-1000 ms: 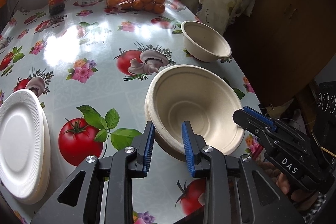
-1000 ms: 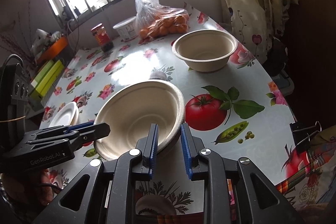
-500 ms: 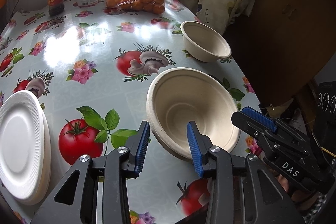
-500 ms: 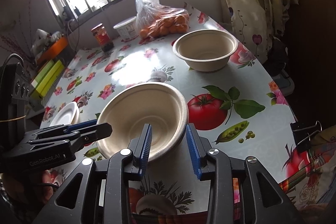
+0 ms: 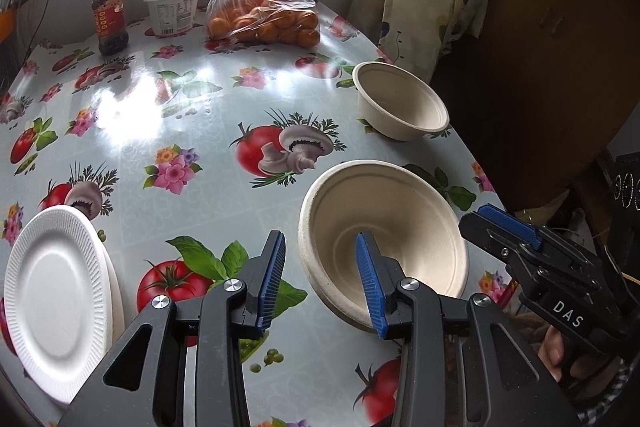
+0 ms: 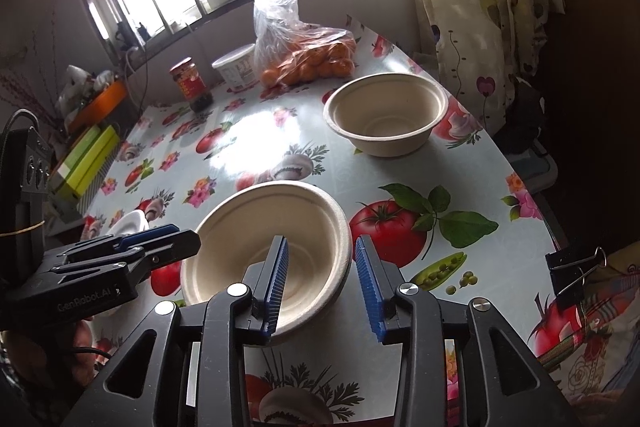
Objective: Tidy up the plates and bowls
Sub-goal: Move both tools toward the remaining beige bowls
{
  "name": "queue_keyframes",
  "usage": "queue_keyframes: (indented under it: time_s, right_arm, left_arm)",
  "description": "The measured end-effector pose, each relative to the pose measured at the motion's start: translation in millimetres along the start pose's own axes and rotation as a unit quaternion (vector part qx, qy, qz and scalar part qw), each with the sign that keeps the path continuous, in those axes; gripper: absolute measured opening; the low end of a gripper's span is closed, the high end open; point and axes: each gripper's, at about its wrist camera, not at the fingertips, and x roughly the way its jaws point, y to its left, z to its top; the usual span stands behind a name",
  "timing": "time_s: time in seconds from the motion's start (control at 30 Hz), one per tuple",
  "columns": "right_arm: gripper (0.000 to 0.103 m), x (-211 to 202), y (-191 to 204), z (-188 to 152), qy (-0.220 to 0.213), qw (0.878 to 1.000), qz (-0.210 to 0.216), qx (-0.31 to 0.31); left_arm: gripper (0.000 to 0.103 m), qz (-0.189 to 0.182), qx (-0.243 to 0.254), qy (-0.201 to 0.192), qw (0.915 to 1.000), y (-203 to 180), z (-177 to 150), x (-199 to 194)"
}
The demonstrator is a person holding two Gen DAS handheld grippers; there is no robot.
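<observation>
Both tools are spread wide, left tool (image 5: pixel 320 277) and right tool (image 6: pixel 320 283), each straddling the near bowl's (image 5: pixel 384 239) rim, gripping nothing. The far bowl (image 6: pixel 386 115) sits near the table (image 5: pixel 180 131) edge, so a clumsy nudge could tip it off.

The left gripper (image 5: pixel 320 277) has a black plastic frame with triangular cut-outs, silver round screws at the joints, and two fingers (image 5: pixel 370 287) faced with blue ribbed pads. The right gripper (image 6: pixel 320 281) has the same build: black frame, silver screws, blue ribbed pads. Seen from the left wrist view, its side carries white letters "DAS". The left one's side reads "GenRobot.AI" in grey. Bare skin of a hand (image 5: pixel 554 351) shows behind the black handle.
</observation>
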Motion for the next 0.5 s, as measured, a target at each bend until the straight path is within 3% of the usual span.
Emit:
queue_keyframes:
  time_s: [0.5]
  right_arm:
    - [0.036, 3.9, -18.5, 29.0, -0.017, 0.999, -0.031, 0.006]
  left_arm:
    - [0.038, 0.008, 0.022, -0.033, 0.9992, 4.9, 40.3, 6.1]
